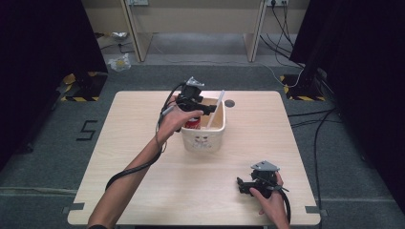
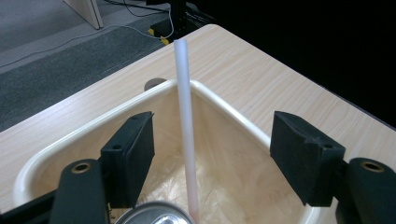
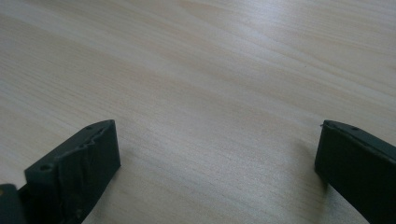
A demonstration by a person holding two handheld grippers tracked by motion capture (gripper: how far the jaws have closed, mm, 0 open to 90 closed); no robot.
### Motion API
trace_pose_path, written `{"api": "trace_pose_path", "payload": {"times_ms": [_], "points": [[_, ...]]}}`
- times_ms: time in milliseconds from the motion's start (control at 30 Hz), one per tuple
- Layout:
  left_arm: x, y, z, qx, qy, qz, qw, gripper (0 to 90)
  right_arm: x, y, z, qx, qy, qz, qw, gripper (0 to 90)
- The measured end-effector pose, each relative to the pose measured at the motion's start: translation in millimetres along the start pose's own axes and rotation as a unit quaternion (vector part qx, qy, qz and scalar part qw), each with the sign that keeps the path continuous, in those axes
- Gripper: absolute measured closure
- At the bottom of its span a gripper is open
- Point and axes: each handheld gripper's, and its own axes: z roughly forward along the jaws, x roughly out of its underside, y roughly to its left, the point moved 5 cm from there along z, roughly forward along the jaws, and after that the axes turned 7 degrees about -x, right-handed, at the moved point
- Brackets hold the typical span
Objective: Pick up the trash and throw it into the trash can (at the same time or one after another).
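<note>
Grey carpet surrounds a pale wooden table [image 1: 143,181], with dark curtains at both sides and a wooden frame against the far wall. Near the middle of the table's far edge stands a cream tub [image 1: 204,141] with a small printed figure on its near wall. Inside it, a white straw [image 1: 215,110] leans up out of the tub towards the far edge, its lower end beside a red can [image 1: 192,124] whose silver top shows in the left gripper view. A thin clear film lines the tub's bottom. The left gripper [image 1: 206,110] hovers over the tub's left part; its jaws stand wide apart with the straw [image 2: 186,130] rising between them, touched by neither pad. The right gripper [image 1: 240,185] rests low near the table's near right corner, held by the person's hand, well apart from the tub; its jaws are spread wide over bare wood with nothing between them.
</note>
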Motion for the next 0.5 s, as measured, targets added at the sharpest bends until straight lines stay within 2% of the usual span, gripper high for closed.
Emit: {"api": "trace_pose_path", "payload": {"times_ms": [267,500], "points": [[9.9,6.8,-20.3,0.002,-0.009,0.003,1.0000,26.9,-0.1,-0.3,0.2,0.000,-0.001,-0.002,1.0000,0.3],[18.2,16.3,-34.9,-0.002,-0.023,-0.003,0.9997,26.6,-0.1,0.0,0.2,-0.001,-0.001,0.000,1.0000,0.4]]}}
